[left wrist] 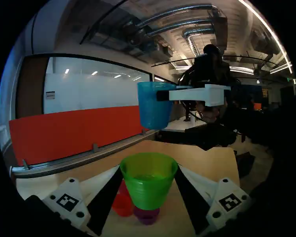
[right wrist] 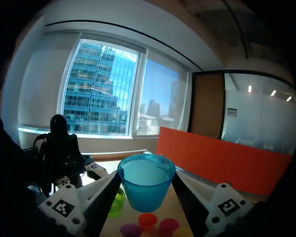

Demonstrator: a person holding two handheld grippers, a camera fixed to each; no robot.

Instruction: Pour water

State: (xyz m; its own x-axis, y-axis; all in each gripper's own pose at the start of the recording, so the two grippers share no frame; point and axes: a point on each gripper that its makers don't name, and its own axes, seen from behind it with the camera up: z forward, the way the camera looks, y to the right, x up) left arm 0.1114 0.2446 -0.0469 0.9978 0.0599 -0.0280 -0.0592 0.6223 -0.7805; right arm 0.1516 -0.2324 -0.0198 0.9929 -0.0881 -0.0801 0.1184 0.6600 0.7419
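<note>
My left gripper (left wrist: pixel 148 174) is shut on a green cup (left wrist: pixel 148 187), held upright above a wooden table (left wrist: pixel 203 158). A little liquid seems to lie in the cup. Higher and farther off, a blue cup (left wrist: pixel 154 104) hangs upright in the white right gripper (left wrist: pixel 163 95). In the right gripper view, my right gripper (right wrist: pixel 146 178) is shut on that blue cup (right wrist: pixel 145 189), with a pale level surface inside. The green cup (right wrist: pixel 117 202) shows lower left, partly behind my finger, with the left gripper (right wrist: pixel 93 169) and a dark-sleeved hand behind it.
Small cups stand on the table below: red (left wrist: pixel 122 203) and purple (left wrist: pixel 147 215) in the left gripper view, red (right wrist: pixel 148 220), purple (right wrist: pixel 130 230) and pink (right wrist: pixel 168 226) in the right gripper view. An orange partition (left wrist: pixel 69 134) runs along the table's far edge. A person (left wrist: pixel 209 67) stands behind the right gripper.
</note>
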